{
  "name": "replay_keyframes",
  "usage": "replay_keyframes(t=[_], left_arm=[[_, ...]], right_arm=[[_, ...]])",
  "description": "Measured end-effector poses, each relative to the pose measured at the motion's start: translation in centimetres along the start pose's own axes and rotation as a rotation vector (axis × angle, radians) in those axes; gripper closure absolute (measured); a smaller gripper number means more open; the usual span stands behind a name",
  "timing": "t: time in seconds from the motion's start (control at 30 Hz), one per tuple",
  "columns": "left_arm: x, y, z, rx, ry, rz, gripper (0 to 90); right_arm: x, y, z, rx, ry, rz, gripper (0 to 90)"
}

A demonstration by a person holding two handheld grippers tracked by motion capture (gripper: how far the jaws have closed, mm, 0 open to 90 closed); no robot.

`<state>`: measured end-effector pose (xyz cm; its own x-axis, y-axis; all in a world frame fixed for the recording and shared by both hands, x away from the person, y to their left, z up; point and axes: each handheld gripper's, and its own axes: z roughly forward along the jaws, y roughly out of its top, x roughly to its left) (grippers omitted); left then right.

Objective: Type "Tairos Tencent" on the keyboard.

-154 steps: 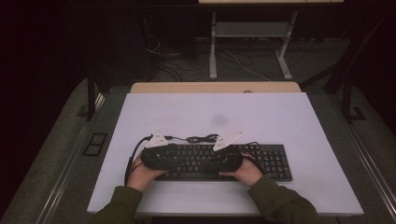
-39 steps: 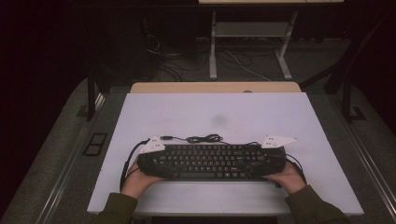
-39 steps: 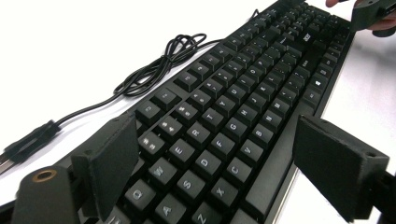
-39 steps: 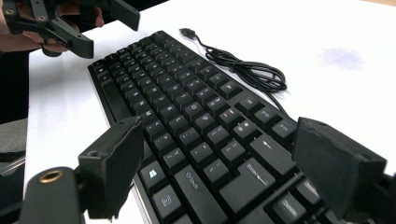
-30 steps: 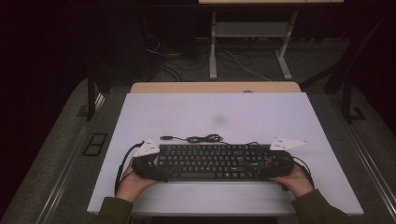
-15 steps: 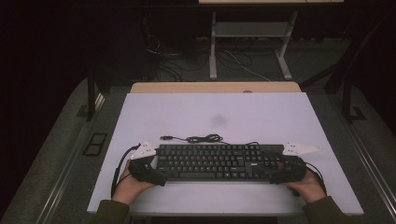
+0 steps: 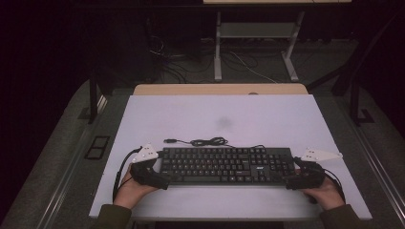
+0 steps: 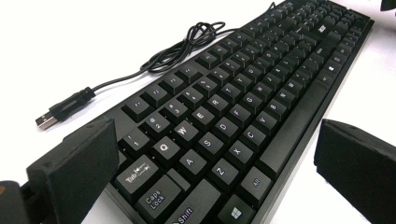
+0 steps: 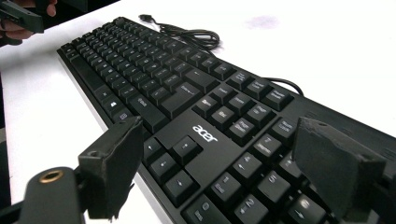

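Observation:
A black Acer keyboard point(image 7: 224, 164) lies flat near the front of the white table point(image 7: 219, 114). Its cable point(image 7: 205, 141) is coiled behind it and ends in a loose USB plug point(image 8: 46, 120). My left gripper point(image 7: 160, 171) is at the keyboard's left end. Its jaws have just been opening and now stand wide, with the Tab and Shift corner point(image 8: 154, 186) between them; the front jaw is clear of the edge. My right gripper point(image 7: 292, 177) is open at the right end, its jaws straddling the arrow keys and number pad point(image 9: 219, 172).
A faint grey smudge point(image 7: 224, 123) marks the table behind the keyboard. A wooden edge point(image 7: 219, 89) runs along the table's far side, with a metal frame point(image 7: 217, 52) and floor cables beyond. The other hand's gripper point(image 9: 18, 16) shows far off in the right gripper view.
Both hands have spread outward from over the keys to the keyboard's two ends. The right gripper slid further right in the last second. The left end of the keyboard is now uncovered.

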<state>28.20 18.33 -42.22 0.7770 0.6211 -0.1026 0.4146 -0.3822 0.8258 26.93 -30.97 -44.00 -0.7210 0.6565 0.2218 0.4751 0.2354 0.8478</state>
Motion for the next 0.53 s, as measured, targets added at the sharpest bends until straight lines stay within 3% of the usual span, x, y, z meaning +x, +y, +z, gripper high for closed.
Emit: replay_keyframes(t=[0.53], left_arm=[[0.06, -0.11, 0.12, 0.008, -0.004, -0.005, 0.0]], right_arm=[[-0.09, -0.17, 0.01, -0.003, 0.01, -0.004, 16.3]])
